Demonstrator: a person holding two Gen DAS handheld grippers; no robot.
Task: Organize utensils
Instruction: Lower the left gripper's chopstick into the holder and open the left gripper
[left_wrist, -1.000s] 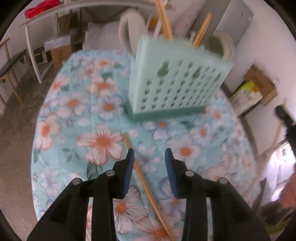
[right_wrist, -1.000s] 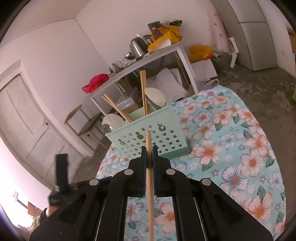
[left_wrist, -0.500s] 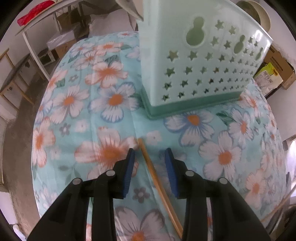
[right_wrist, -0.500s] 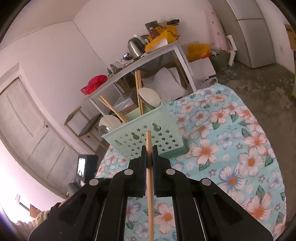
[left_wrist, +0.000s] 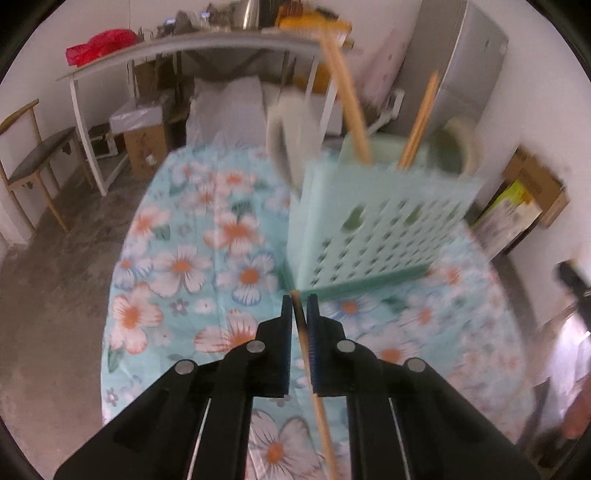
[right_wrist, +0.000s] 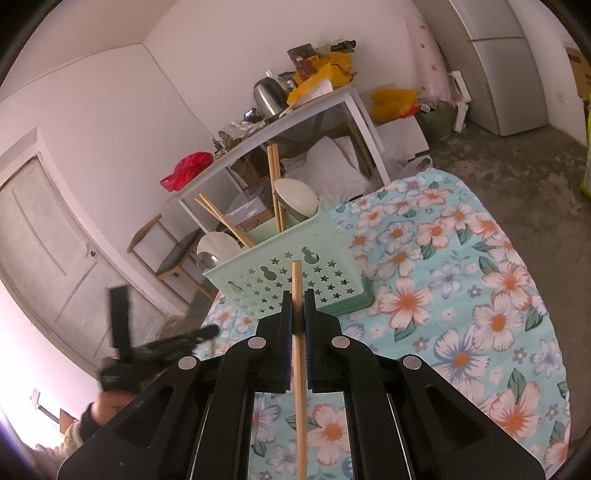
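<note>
Holding one chopstick (left_wrist: 303, 334) in my left gripper (left_wrist: 298, 306), whose jaws have just closed, another chopstick (right_wrist: 298, 332) clamped in my right gripper (right_wrist: 297, 306). I'd lift both clear of the table (right_wrist: 480, 280) edge, then lower them tip-first into the basket (right_wrist: 295, 269).

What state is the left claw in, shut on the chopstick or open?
Shut on it. The left claw has just been closing, and its blue pads now pinch the chopstick, which runs down between them.

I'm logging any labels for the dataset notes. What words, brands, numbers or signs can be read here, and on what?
None can be read.
Yellow-green box by the wall: print too blurred.
Yellow packages on the white shelf: print too small.
Cardboard box under the shelf: marks illegible.
Mint basket: star and gourd cut-outs only, no text.
</note>
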